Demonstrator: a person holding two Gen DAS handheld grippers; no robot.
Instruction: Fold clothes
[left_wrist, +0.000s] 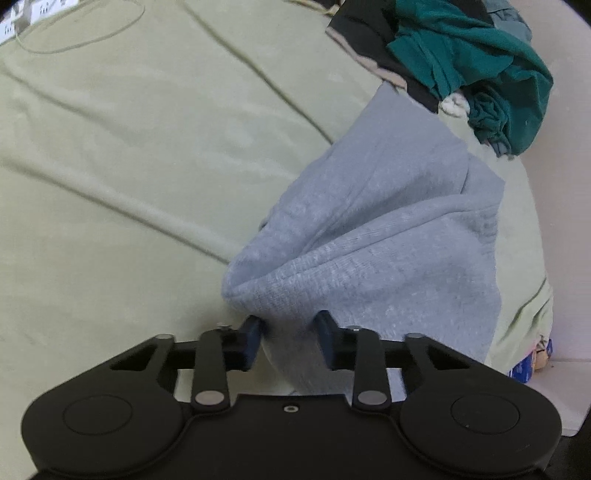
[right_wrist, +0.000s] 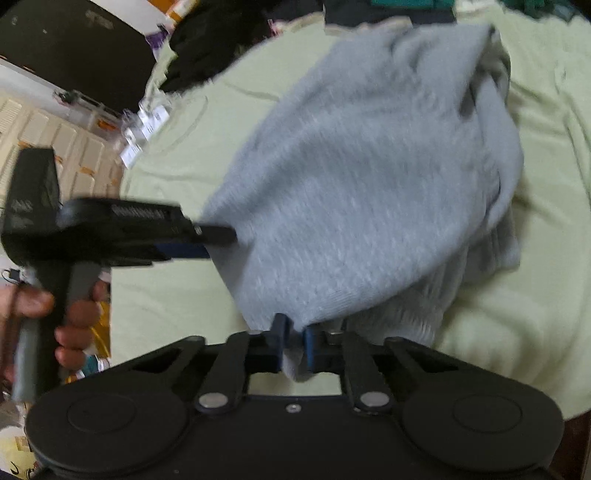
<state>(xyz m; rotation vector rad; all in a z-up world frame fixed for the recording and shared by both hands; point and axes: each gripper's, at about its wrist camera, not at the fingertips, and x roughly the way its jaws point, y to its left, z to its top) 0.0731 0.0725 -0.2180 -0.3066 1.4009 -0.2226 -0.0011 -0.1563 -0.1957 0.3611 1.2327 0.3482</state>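
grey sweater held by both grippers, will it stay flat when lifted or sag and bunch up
Likely floppy: the grey sweater already droops in folds between the left gripper and the right gripper. The thick ribbed knit probably gives the pads good friction, so slipping seems unlikely. It looks bulky, so it may sag in the middle.

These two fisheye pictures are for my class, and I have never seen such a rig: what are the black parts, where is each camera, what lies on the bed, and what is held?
No robot here: a person carries a hand-held gripper in each hand, with a camera on each looking along its jaws. One picture is from the left gripper, the other from the right gripper. Both have their jaws closed on edges of a grey garment, lifted over a pale green sheet. The right view also shows the left gripper from the side, with the person's hand on its handle. A pile of teal and dark clothes waits at the far edge.
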